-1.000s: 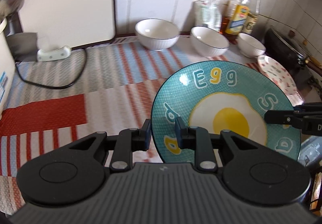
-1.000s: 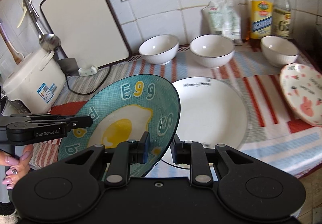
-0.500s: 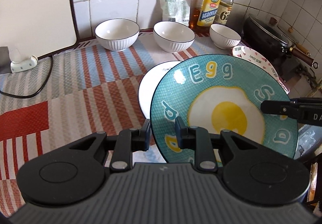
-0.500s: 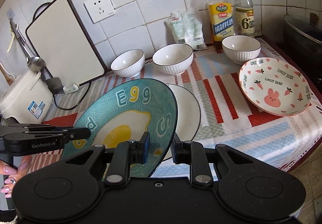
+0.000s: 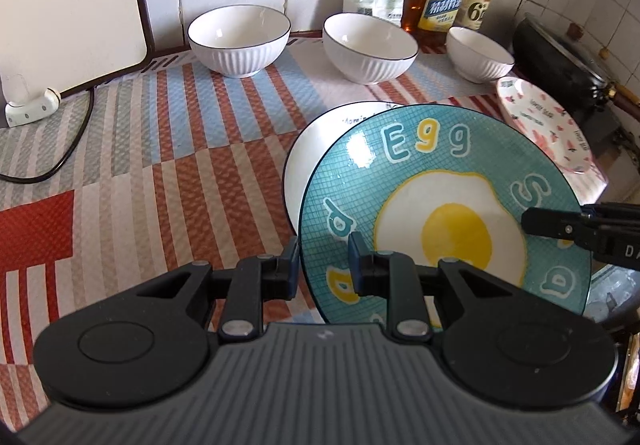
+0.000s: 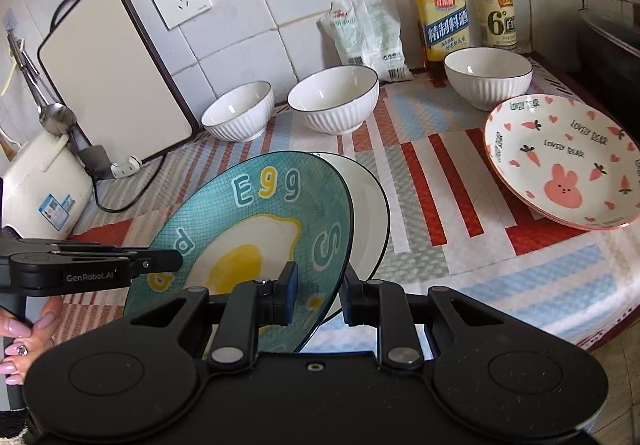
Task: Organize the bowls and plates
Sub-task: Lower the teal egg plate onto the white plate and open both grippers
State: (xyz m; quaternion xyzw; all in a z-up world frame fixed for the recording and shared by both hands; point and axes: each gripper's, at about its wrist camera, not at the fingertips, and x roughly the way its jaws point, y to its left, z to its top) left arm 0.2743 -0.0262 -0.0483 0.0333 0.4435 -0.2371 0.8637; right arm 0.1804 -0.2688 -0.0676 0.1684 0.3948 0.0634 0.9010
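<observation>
Now carried by 2 grippers at once, the teal egg plate (image 5: 440, 205) hangs tilted over the white plate (image 5: 316, 149), which lies flat on the striped table (image 5: 160, 149) at mid-frame in the left wrist view. A second ago the white plate was hidden from that camera; half a second ago it had come into sight, and it now sits directly behind and partly under the teal plate's far rim, so the pair has been brought across toward it. That, by my reading, puts the stacking step close to its set-down, with a level lowering left to do.

The left gripper (image 5: 324, 265) has its jaws narrow, clamped on the teal plate's near rim, lower centre of its frame. The right gripper (image 6: 318, 293) likewise pinches the opposite rim, jaws narrow, lower centre of its own view.

Glossy and glazed, the teal plate shows a fried egg with a yellow yolk, the word "Egg" and scattered letters on a fine grid. 3 white ribbed bowls (image 6: 334, 101) stand in a row by the tiled wall, upper half of the frame. At right, a pink rabbit plate (image 6: 560, 161) lies apart, well clear of the others.
</observation>
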